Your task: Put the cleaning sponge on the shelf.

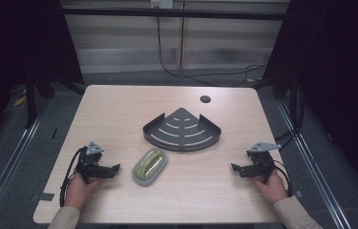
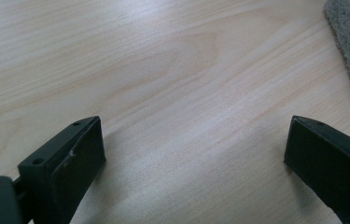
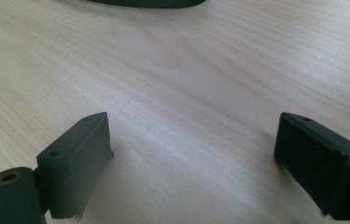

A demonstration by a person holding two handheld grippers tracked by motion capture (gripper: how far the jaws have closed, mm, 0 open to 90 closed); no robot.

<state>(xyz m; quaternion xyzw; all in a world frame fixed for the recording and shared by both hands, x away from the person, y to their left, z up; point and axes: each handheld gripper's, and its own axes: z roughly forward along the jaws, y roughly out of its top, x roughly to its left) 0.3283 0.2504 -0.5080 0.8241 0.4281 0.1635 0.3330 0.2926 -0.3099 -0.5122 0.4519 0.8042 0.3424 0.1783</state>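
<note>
Left claw [image 1: 115, 168] agape, sponge [image 1: 150, 165] beside

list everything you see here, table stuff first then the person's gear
table: 1, light wood, centre of the high view, with a round dark hole near its far right
corner shelf rack: 1, dark grey metal, slotted, fan-shaped, middle of the table
sponge: 1, yellow-green with a grey pad underneath, near of the rack and to its left, apart from it
cables: several, black, on the floor beyond the table
left gripper: 1, black, jaws wide apart, near left, beside the sponge
right gripper: 1, black, jaws wide apart, near right
hands: 2, beige sleeves, near edge
</note>
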